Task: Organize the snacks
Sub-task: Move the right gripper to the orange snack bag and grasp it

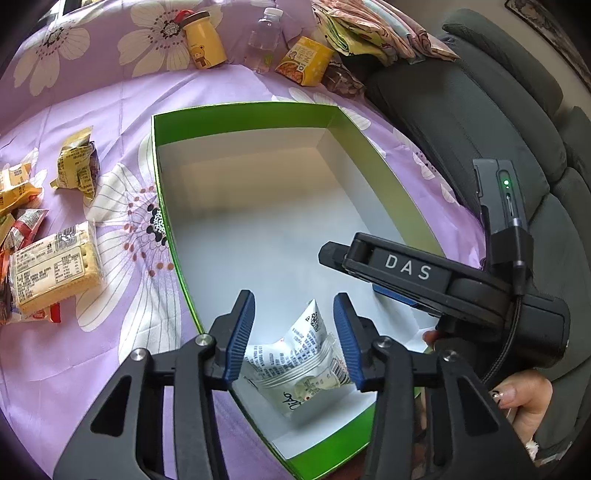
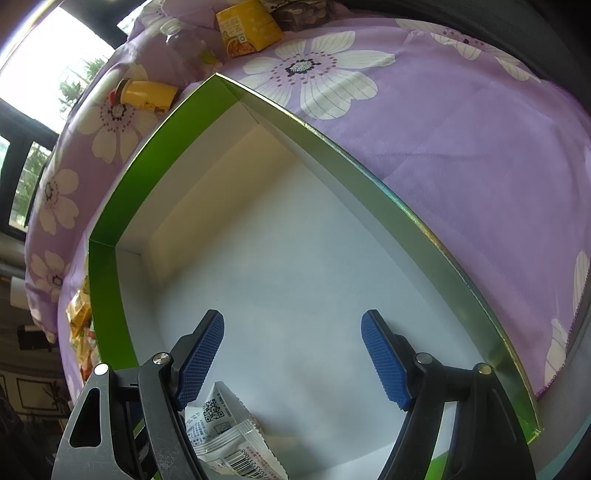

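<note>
Left gripper (image 1: 293, 341) straddles the white snack packet (image 1: 299, 373) in our green box's (image 1: 236, 114) near corner, pads not yet pressing, while our right gripper (image 2: 291, 354) hangs open and empty, leaving room.

A: We see our right claw (image 2: 291, 358) hanging over the green box (image 2: 110, 206), blue pads (image 2: 199, 354) wide apart, nothing between them.

B: A white snack packet (image 2: 229, 439) lies on the box's white floor, just under the left pad.

A: Around the box we have the purple flowered cloth (image 2: 461, 147). Past its far corner lie a yellow bottle (image 2: 151, 94), a clear bottle (image 2: 184, 44) and a yellow carton (image 2: 247, 27).
</note>
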A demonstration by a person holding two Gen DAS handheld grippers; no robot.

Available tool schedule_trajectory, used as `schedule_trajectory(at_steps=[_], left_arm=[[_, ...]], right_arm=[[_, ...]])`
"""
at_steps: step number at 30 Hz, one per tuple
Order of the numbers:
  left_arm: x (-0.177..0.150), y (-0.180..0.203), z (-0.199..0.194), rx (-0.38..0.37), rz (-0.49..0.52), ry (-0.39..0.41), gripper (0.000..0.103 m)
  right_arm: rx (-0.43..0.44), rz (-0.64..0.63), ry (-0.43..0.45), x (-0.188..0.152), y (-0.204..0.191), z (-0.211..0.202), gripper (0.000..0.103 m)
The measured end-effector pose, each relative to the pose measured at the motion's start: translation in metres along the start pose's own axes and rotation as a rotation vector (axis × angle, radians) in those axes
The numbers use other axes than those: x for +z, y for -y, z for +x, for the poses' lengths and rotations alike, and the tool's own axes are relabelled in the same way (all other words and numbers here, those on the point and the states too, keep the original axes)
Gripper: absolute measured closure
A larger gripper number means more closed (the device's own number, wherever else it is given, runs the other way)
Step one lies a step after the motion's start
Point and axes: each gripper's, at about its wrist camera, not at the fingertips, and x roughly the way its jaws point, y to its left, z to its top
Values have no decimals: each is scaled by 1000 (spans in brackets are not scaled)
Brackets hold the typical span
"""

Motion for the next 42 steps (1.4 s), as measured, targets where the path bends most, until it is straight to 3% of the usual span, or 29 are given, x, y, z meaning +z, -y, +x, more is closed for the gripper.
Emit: schedule_trajectory(at_steps=[7,10,14,17,21,27,32,36,42], left_arm=[[-13,-2,-12,-37,-22,10,59],[-15,-4,-30,-100,-53,33,56],[-16,-10,-79,-56,-8,171,32],[-17,-30,-108,-19,-30,223,14],[-26,-78,-139,31,-125,277,12],[-42,-169,-169,133,-337,331,10],[-60,-231,-184,196,-487,345,10],[-67,-262,-179,196,-547,329,10],[-68,-285,-152,165,-560,263,11]], right_arm=[[-22,-39,2,-5,-10,0,26],[-15,-75,90,-8,-18,-15,25],[29,-164,153,-17,-42,-35,19],[100,-201,184,-23,-64,-50,12],[184,-260,199,-33,-99,-65,9],[305,-386,107,-53,-160,-61,8],[311,-488,44,-75,-214,-39,8],[351,-518,-28,-86,-246,-16,8],[390,-521,-173,-98,-281,26,8]])
